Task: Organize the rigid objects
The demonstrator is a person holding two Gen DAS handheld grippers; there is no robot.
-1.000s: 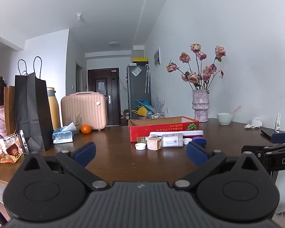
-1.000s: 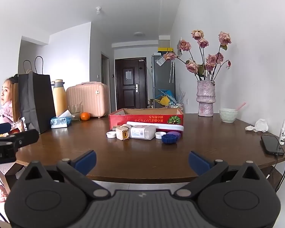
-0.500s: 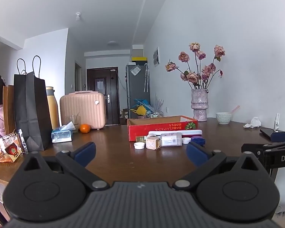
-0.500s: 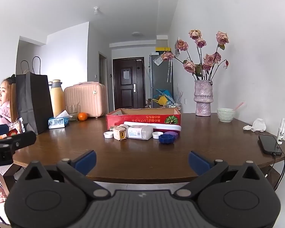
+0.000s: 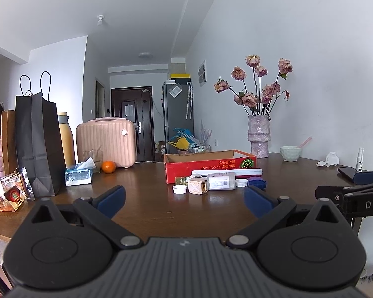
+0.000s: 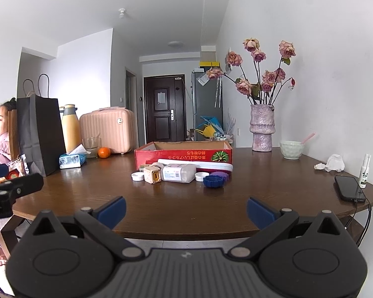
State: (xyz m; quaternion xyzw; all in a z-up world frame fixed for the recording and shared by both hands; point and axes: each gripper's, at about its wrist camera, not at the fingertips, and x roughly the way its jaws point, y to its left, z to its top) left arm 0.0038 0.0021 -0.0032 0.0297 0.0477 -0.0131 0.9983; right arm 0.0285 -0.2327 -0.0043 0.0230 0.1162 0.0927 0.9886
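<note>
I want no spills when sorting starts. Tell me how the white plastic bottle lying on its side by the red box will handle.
The white plastic bottle lies on its side, so a push may roll it. It looks stiff and probably light. Its smooth label may slip between the jaws, so grip across the body.

Probably a home: wooden dining table (image 6: 186,198), flower vase (image 6: 262,129), fridge (image 6: 207,104), entrance door (image 6: 164,106).

black paper bag (image 5: 38,146), pink suitcase (image 5: 105,142), orange (image 5: 108,167), vase of roses (image 5: 258,136), phone (image 6: 349,191), tissue pack (image 5: 77,175)
</note>
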